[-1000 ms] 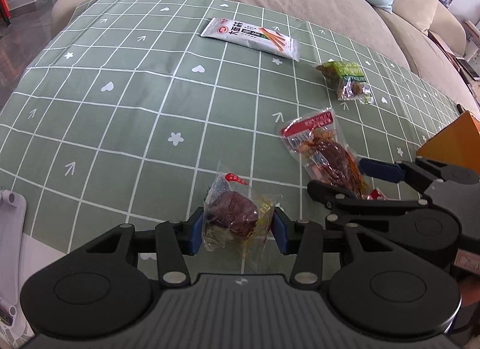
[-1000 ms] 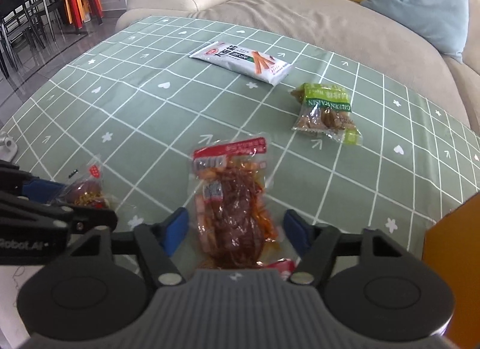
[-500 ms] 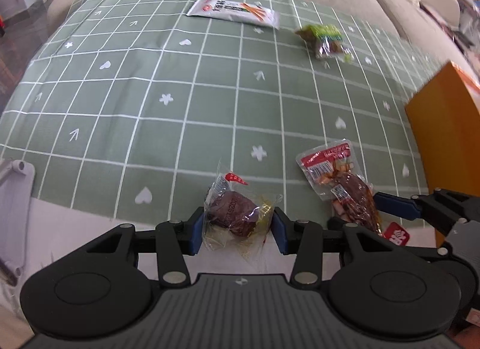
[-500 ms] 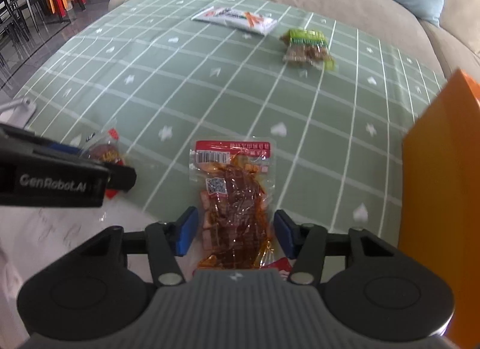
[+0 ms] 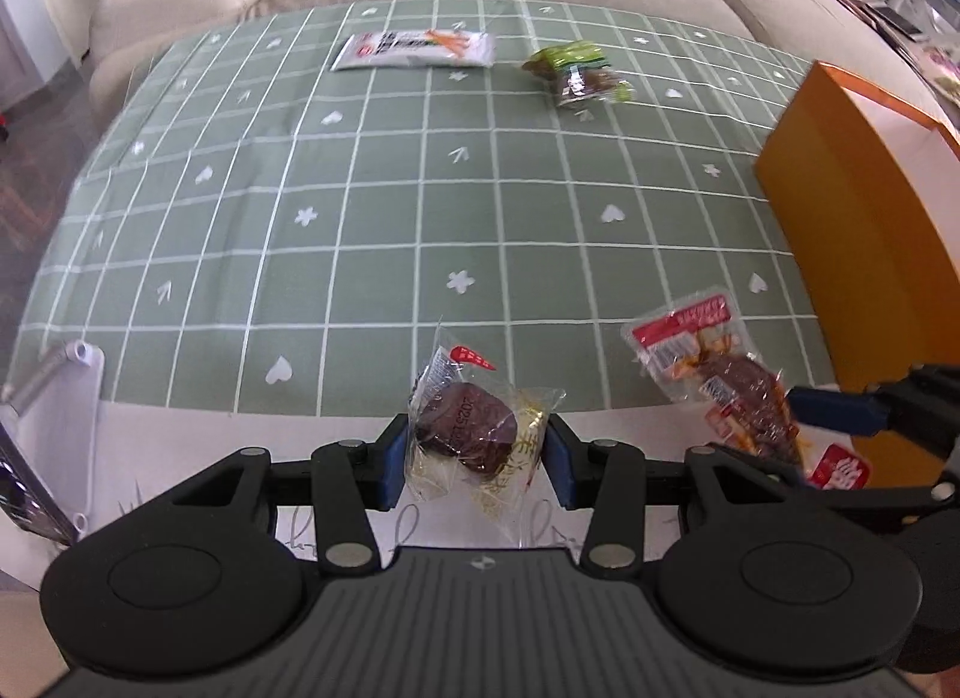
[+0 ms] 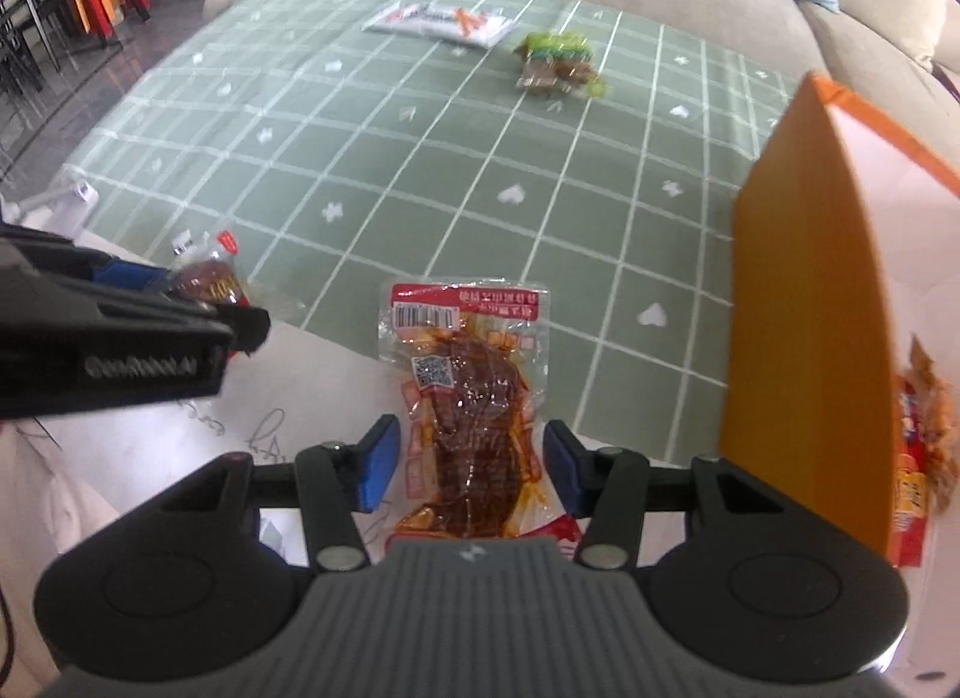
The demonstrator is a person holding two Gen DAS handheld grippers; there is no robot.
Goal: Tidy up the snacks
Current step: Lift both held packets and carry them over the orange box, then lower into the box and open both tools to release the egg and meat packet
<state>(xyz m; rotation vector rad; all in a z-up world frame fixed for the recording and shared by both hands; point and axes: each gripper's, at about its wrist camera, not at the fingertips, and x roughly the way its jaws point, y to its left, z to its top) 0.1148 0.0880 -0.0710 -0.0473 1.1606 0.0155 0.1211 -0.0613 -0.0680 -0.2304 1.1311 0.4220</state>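
My left gripper (image 5: 474, 458) is shut on a clear packet holding a round brown cake (image 5: 468, 428), lifted above the near table edge; the cake packet also shows in the right wrist view (image 6: 207, 278). My right gripper (image 6: 468, 464) is shut on a red-labelled packet of spicy brown meat (image 6: 474, 392), which also shows in the left wrist view (image 5: 720, 380). An orange box (image 6: 804, 350) with a white inside stands at the right, and it also shows in the left wrist view (image 5: 858, 230).
A white carrot-print snack bag (image 5: 417, 50) and a green packet of nuts (image 5: 576, 71) lie at the far side of the green checked cloth (image 5: 360, 218). A beige sofa sits behind. Red snack packets (image 6: 918, 446) lie inside the box. A white holder (image 5: 54, 398) sits at the left.
Both grippers have pulled back and risen with their packets, so the far snacks look smaller. The orange box has come further into both views.
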